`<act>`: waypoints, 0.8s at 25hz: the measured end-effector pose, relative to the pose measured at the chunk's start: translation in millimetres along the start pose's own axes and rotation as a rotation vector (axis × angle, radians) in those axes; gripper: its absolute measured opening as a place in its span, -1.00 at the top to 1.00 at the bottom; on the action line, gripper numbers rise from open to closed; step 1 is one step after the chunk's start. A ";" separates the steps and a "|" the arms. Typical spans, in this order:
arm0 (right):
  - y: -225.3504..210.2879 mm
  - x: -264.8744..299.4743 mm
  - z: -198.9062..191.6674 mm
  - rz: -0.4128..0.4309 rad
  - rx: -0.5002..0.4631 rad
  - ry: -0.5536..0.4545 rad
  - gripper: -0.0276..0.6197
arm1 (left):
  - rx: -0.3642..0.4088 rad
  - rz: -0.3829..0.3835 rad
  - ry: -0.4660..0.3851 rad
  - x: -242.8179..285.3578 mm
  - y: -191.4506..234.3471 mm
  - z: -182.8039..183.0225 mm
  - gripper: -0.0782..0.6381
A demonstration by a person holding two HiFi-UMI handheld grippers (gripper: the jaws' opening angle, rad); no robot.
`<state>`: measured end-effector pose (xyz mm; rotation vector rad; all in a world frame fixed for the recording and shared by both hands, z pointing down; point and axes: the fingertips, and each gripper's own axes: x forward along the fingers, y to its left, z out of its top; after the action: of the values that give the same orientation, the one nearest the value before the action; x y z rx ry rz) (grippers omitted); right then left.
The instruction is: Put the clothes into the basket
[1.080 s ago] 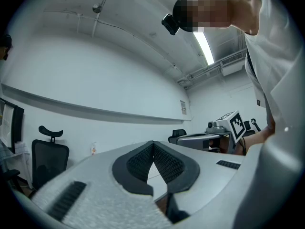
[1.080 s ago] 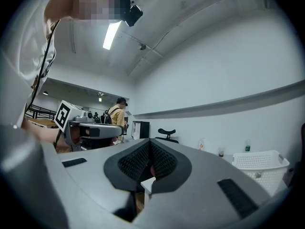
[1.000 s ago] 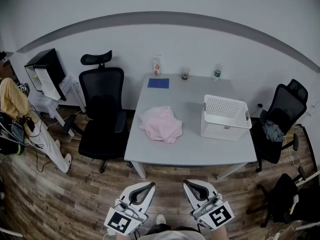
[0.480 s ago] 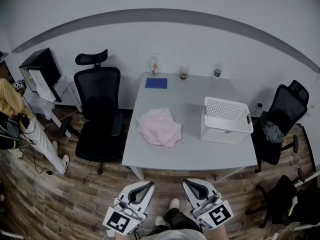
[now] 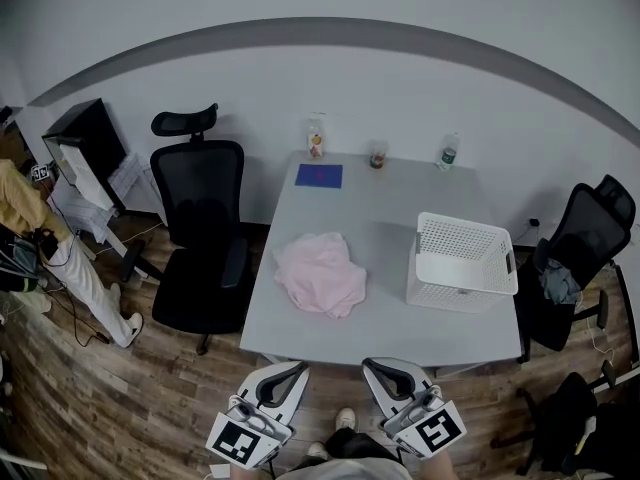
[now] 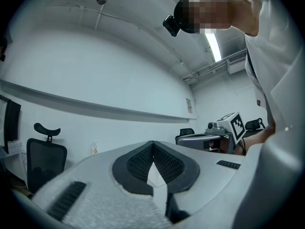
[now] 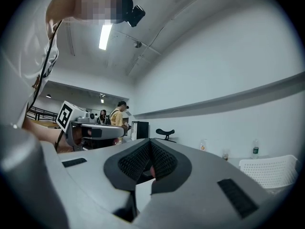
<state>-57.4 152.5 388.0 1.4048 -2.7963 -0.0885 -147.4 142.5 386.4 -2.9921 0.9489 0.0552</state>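
There's your target: the pink clothes [image 5: 320, 273], a soft crumpled heap left of centre on the grey table [image 5: 400, 193], bunched into loose folds with one flap hanging toward the near edge. It looks like one light garment, though the rumpling could be hiding more than one piece. Just to its right, apart from it, stands the white perforated basket [image 5: 455, 293], open side up and empty as far as the view shows. That looks like a handy layout, since the carry across should be short. Along the table's far edge sit a small bottle [image 5: 315, 140], a cup [image 5: 377, 154] and a water bottle [image 5: 448, 152], with a blue sheet [image 5: 319, 176] in front of them, all well clear of your path. A black office chair [image 5: 200, 218] waits at the table's left side. Now to you: at the bottom of the frame, your left gripper [image 5: 295, 371] and right gripper [image 5: 372, 365] are held level, side by side, short of the table's near edge. Both have their jaws pressed together with nothing between them. That seems sensible, as there's nothing within reach to take. You'll need them apart before you go for that cloth.
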 end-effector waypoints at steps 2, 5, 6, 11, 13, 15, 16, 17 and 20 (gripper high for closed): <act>-11.2 3.8 0.7 0.008 0.011 -0.013 0.91 | 0.001 0.014 0.001 10.8 4.3 0.7 0.76; -26.8 8.5 -0.2 0.027 0.016 -0.022 0.91 | 0.007 0.039 0.008 26.6 9.0 1.0 0.76; -31.4 9.8 -1.0 0.035 0.017 -0.023 0.91 | 0.009 0.045 0.006 31.6 10.0 1.4 0.76; -51.1 15.6 -3.7 0.058 0.011 -0.032 0.91 | 0.021 0.065 0.029 49.2 11.1 -3.8 0.76; -58.4 19.6 -6.1 0.063 0.019 -0.023 0.91 | 0.025 0.074 0.003 56.0 14.8 -0.9 0.76; -65.1 24.9 -8.2 0.068 0.022 -0.016 0.91 | 0.025 0.079 -0.001 62.0 19.1 -0.4 0.76; -68.1 27.6 -8.3 0.070 0.016 -0.021 0.91 | 0.020 0.080 0.007 64.4 20.4 -1.5 0.76; -70.8 30.3 -8.5 0.073 0.011 -0.026 0.91 | 0.016 0.082 0.013 66.5 22.3 -2.8 0.76; -77.9 38.9 -12.8 0.076 0.010 -0.017 0.91 | 0.016 0.085 0.018 73.1 31.3 -5.8 0.76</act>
<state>-17.7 74.4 395.8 1.3037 -2.8639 -0.0864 -105.6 74.8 389.9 -2.9421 1.0725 0.0214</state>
